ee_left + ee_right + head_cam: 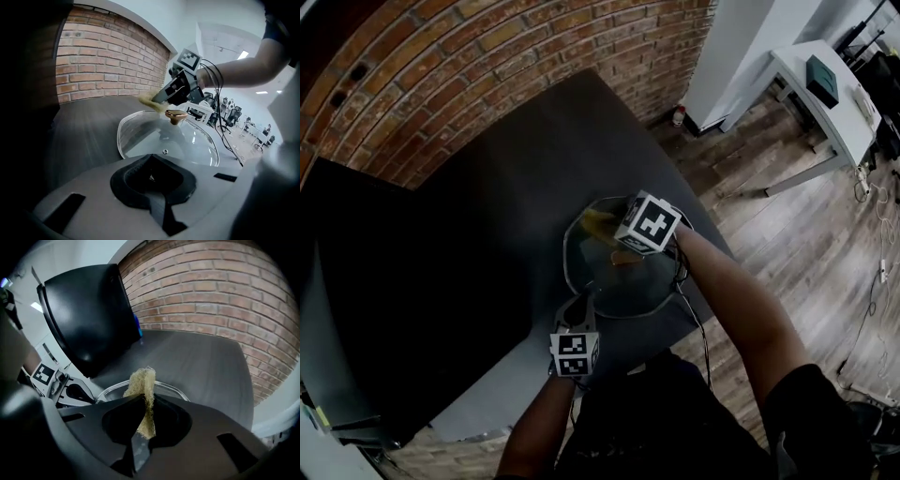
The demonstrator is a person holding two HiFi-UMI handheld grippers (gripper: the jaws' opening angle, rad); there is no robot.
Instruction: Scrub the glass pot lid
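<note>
Head view: the glass pot lid (623,281) lay right of frame centre on a dark table (487,187). Left gripper view: the left gripper (151,161) pinched the lid's near rim. Right gripper view: the right gripper (143,401) clamped a yellow scouring pad (144,390) by the lid's edge.

Seen steeply from overhead, and low and close from opposite sides along each jaw pair, all sharing the glass pot lid (628,286).

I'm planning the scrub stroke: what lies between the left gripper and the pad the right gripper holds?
The left gripper view shows the lid's bare glass, a small vent, then the gold knob just short of the pad.
</note>
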